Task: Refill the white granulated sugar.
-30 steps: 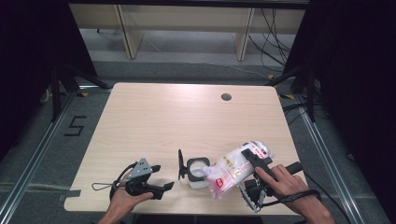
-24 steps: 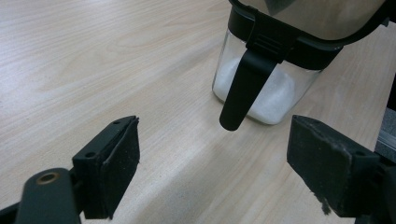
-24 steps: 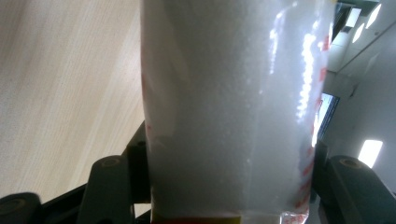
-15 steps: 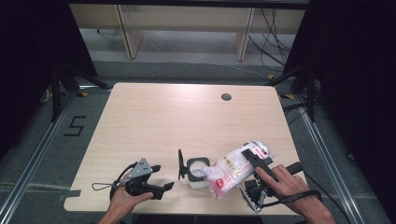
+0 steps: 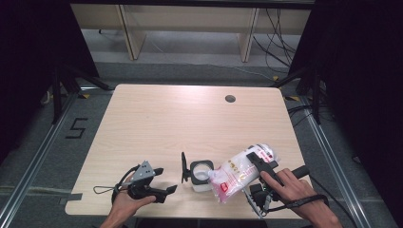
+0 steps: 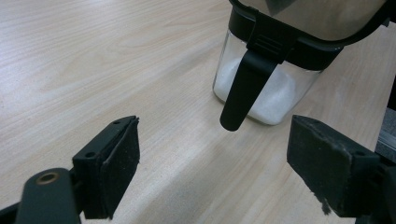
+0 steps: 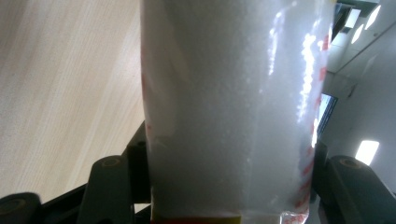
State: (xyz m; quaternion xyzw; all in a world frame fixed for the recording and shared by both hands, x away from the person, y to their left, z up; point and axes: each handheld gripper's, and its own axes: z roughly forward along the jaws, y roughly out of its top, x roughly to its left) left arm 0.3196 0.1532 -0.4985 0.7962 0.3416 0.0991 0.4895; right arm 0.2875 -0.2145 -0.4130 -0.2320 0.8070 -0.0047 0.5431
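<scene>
Nothing has shifted since the earlier frames: both hands, the bag and the jar sit just where they were. At the table's near edge, right of its middle, the person's right hand [image 5: 290, 187] comes in from the near right corner, knuckles up, with the right gripper [image 5: 256, 164] angled up and away from the edge. Its jaws stand fairly wide and clamp a clear plastic bag of white granules [image 5: 240, 172] from both sides; in the right gripper view the bag [image 7: 233, 107] fills the gap between the two black jaws and presses against both. The bag is tilted, with its lower end over the open mouth of a small glass jar [image 5: 202, 175], which stands just beside it toward the table's middle, its black hinged lid [image 5: 184, 167] swung up on the far side from the bag. The jar [image 6: 261, 93] already holds some white granules. Near the left part of the same edge, the left hand [image 5: 130, 202] rests low with the left gripper [image 5: 164, 190] pointing level toward the jar, jaws spread wide and empty, well short of the glass.
</scene>
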